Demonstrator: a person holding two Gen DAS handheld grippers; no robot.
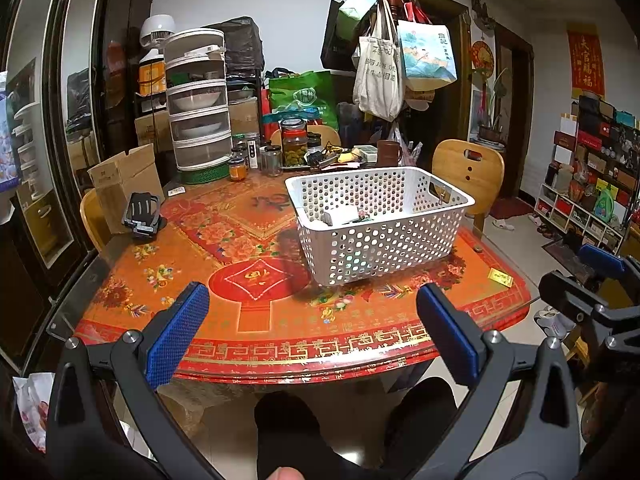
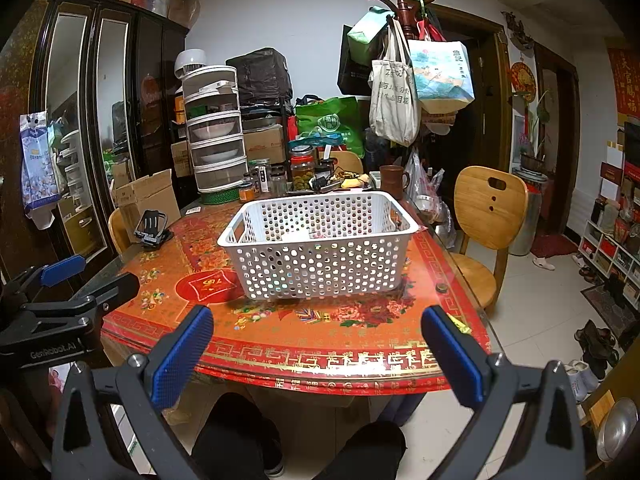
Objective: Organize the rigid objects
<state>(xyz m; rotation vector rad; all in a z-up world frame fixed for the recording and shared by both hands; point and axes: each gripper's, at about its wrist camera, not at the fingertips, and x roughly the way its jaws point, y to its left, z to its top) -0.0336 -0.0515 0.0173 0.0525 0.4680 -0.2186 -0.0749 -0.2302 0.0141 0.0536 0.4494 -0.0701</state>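
A white perforated basket [image 1: 384,236] [image 2: 320,264] stands on the red and orange patterned table [image 1: 248,280] [image 2: 304,320], holding a few small items, among them a white box [image 1: 340,216] [image 2: 296,236]. A small yellow packet [image 1: 500,278] lies near the table's right edge. A black phone holder [image 1: 142,212] [image 2: 152,226] sits at the left side. My left gripper [image 1: 312,328] hangs open before the near table edge with nothing between its fingers. My right gripper [image 2: 318,344] is likewise open and empty. Each gripper shows at the edge of the other's view.
Glass jars [image 1: 294,142] [image 2: 302,168], a brown mug [image 1: 390,152], a stacked white food cover tower [image 1: 198,108] and an open cardboard box [image 1: 124,184] crowd the table's far and left sides. Wooden chairs [image 1: 468,172] [image 2: 488,216] stand at the right. A person's dark-clothed knees [image 2: 240,440] are below.
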